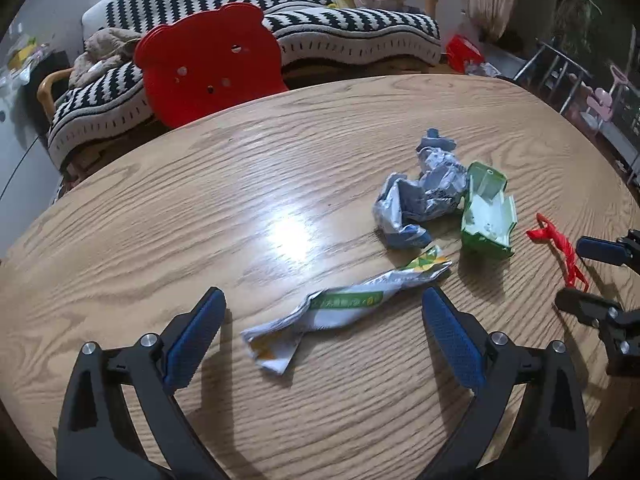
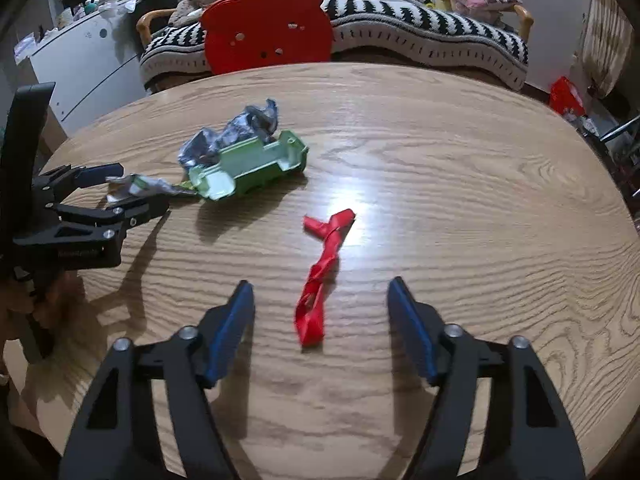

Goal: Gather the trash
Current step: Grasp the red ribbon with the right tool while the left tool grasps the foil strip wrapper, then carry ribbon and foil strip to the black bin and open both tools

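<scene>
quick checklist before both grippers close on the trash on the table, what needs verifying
1. Left gripper open: ok, jaws stand wide.
2. White and green wrapper lies between the left jaws: ok, though it lies crosswise and both ends reach past them.
3. Right gripper open: ok, pads not touching anything.
4. Red twisted wrapper lies between the right jaws: ok, its near end sits between the pads.
5. Grippers apart from each other: ok, the right gripper shows only at the left wrist view's edge.
6. Remaining trash clear of both: ok, the green tray and crumpled silver wrapper lie beyond the jaws.
7. Somewhere to drop trash: cannot tell, no bin in view.
</scene>
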`<state>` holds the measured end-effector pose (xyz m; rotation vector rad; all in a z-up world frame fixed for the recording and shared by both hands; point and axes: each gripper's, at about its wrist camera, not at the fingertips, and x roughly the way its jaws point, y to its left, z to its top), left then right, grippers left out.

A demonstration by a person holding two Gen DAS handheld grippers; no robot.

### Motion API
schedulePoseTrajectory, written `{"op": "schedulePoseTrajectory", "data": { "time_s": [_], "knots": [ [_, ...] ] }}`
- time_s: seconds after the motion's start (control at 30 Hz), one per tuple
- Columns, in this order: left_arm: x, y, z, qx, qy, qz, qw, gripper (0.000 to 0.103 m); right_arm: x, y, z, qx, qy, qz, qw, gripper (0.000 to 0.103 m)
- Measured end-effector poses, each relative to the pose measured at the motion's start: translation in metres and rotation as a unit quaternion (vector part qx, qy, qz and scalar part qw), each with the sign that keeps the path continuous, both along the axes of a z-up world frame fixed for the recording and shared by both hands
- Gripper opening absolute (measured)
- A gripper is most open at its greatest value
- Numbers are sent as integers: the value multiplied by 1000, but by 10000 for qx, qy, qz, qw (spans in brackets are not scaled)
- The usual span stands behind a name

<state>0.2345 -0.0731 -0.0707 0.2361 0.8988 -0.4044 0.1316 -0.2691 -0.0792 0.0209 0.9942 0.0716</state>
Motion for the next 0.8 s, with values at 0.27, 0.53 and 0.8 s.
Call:
{"op": "schedulePoseTrajectory", "data": {
  "time_s": [0.27,0.53,0.8],
  "knots": [
    [-21,-9,7,101,7,-339,9994,27,-1,-1,5,46,20,34,10000,13],
    [-59,-8,12,416,-26,-211,9989,13,-24,6,29,50,-292,98,9995,12],
    [-101,2,43,282,-153,292,9991,13,-49,5,49,137,-497,144,9986,13]
  ]
}}
